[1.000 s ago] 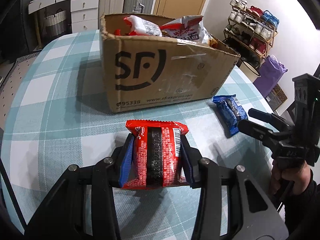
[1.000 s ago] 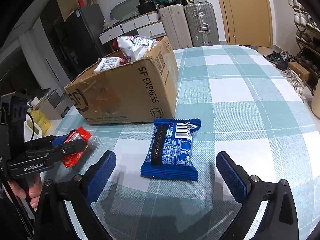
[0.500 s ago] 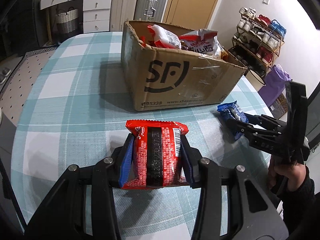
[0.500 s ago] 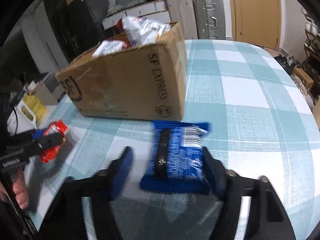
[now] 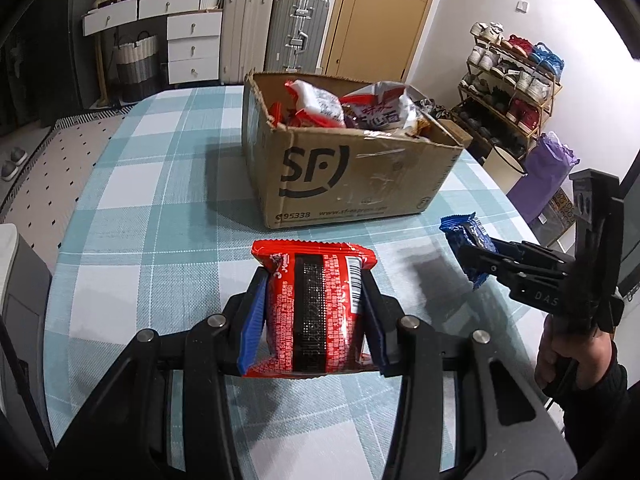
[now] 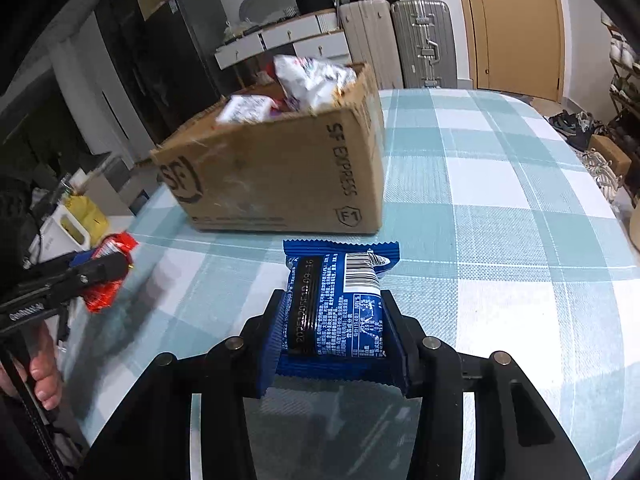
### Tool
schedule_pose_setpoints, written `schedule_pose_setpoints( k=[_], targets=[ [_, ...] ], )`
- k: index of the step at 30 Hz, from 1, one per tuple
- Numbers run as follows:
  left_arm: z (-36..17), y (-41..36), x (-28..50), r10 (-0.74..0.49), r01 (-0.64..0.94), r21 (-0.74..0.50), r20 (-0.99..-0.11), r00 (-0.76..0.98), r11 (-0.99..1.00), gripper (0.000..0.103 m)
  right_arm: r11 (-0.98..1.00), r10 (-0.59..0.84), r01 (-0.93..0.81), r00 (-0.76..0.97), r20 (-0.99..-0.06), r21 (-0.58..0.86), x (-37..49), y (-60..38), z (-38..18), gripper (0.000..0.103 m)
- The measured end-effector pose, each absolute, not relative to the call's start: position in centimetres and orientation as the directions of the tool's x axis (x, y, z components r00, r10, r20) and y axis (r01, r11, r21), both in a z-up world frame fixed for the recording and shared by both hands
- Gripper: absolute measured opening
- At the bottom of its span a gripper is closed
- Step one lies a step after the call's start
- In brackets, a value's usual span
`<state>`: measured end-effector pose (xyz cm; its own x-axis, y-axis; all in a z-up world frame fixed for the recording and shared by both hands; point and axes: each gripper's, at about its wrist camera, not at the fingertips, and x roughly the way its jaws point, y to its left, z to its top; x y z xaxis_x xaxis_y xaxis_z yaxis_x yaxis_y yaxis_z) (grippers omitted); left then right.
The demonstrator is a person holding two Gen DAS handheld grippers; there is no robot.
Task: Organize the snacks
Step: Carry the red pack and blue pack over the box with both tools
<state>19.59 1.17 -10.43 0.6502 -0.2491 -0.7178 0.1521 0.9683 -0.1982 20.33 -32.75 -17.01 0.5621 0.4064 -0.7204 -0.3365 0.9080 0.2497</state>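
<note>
Each hand-held gripper [image 5: 314, 312] [image 6: 334, 328] clamps a snack packet [image 5: 316, 308] [image 6: 340, 308].

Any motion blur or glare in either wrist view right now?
Left wrist: sharp; the red snack pack in the left gripper reads clearly, with a dark shadow on the tablecloth beside the cardboard box. Right wrist: the blue snack pack in the right gripper is sharp, while the box and bags behind are smeared.

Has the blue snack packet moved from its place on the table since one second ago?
Yes. The right tongs shut on the blue packet, lifting it toward the cardboard box.
</note>
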Motion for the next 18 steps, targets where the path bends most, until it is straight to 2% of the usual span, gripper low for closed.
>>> schedule_pose_setpoints(
  k=[10,18],
  targets=[
    [-8.2,0.5,17.4,-0.250,0.168,-0.186,-0.697,0.672,0.968,0.040,0.865,0.497,-0.398,0.593,-0.634,0.306,16.7,-32.2,-12.7,0.045],
    [-5.8,0.4,16.3,-0.250,0.171,-0.183,-0.670,0.699,0.968,0.040,0.843,0.531,-0.456,0.619,-0.579,0.286,14.6,-31.1,-8.5,0.045]
  ],
)
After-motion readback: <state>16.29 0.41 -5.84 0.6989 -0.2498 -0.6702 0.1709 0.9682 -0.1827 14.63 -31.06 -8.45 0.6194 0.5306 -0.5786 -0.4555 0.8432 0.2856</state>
